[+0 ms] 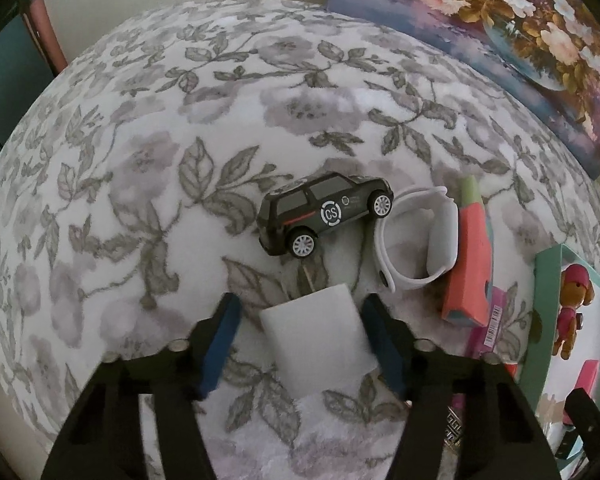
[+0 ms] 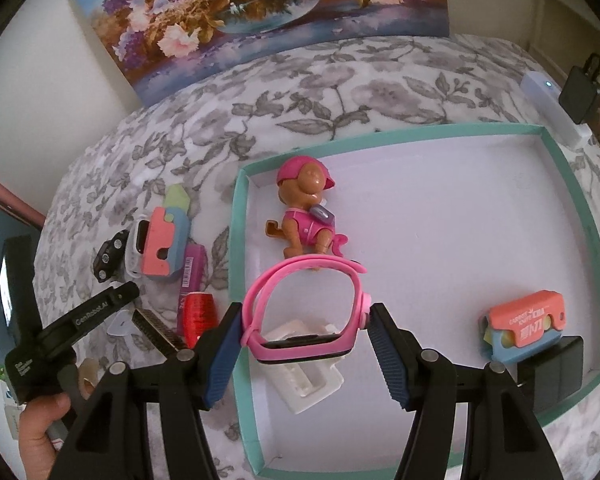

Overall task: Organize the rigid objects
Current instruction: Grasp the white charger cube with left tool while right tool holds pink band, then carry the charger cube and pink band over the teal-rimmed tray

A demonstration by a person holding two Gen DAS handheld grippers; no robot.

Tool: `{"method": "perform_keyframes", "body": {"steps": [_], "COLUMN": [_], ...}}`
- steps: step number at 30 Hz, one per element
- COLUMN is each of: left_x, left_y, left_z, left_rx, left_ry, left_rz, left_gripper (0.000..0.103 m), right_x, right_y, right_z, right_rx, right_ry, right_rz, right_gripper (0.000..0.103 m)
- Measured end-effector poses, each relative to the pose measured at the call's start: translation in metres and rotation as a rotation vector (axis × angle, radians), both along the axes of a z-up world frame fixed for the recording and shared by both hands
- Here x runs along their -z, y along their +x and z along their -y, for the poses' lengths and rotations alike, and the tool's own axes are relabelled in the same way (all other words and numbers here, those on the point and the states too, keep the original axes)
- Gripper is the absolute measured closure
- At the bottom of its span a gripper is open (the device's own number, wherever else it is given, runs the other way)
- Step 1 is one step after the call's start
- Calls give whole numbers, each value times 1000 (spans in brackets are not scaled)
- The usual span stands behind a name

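Note:
In the left wrist view my left gripper is open around a white block lying on the floral cloth; the fingers stand beside it without touching. A dark toy car, a white watch and a coral knife case lie beyond. In the right wrist view my right gripper is open around a pink watch inside the teal-rimmed tray. The watch rests over a white plastic piece. A toy dog in pink and a coral carrot knife lie in the tray.
A flower painting leans on the wall behind. Left of the tray lie a red spool, a magenta box, a black comb and another coral case. A black box sits in the tray's right corner. A white device lies far right.

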State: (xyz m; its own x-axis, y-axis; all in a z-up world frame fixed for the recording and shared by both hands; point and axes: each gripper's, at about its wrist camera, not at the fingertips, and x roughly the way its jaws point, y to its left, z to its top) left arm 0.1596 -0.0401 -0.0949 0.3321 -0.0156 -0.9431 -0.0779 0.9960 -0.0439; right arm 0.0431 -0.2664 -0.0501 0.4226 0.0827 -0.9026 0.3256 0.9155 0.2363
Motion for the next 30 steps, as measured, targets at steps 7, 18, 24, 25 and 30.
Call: {"method": "perform_keyframes", "body": {"steps": [7, 18, 24, 25, 30], "left_x": [-3, -46, -76, -79, -87], "left_y": [-3, -20, -27, -28, -38], "left_z": [-17, -31, -6, -2, 37], "left_rx": [-7, -18, 47, 59, 157], "left_ry": [-10, -28, -22, -21, -26], "left_rz": [-25, 52, 130, 137, 158], "left_gripper": [55, 56, 56, 56, 56], "right_x": [0, -12, -7, -5, -4], "right_y": [-1, -7, -11, -12, -17], "right_z": [2, 13, 29, 31, 49], "right_rx": [12, 40, 81, 88, 124], "right_ry": [7, 33, 50, 51, 38], "right_rz": [1, 48, 42, 40, 43], "right_gripper": [38, 38, 38, 38, 38]}}
